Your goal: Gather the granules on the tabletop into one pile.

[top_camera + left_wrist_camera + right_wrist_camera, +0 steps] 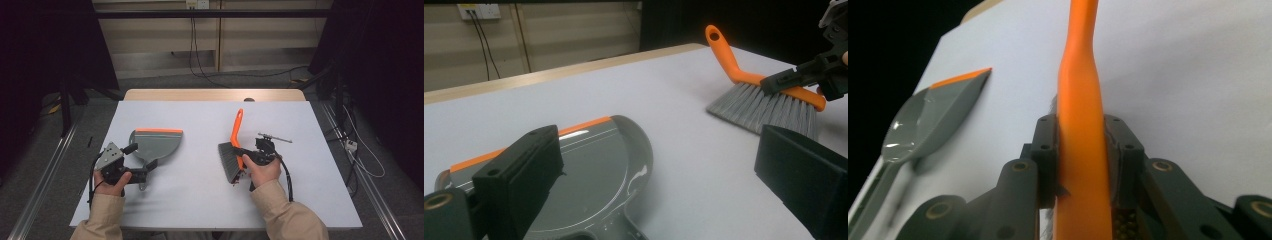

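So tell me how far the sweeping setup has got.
Done: the right gripper has its jaws clamped on the orange brush. In hand: the left gripper hovers open-jawed at the grey dustpan. Left: grasping the dustpan handle; any sweeping.

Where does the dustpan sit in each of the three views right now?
High view: dustpan left of centre on the table, by the left claw.
Left gripper view: lower left, behind the near jaw.
Right gripper view: left edge, seen side-on.
Shared landmark: the orange-handled brush, clamped in the right claw.
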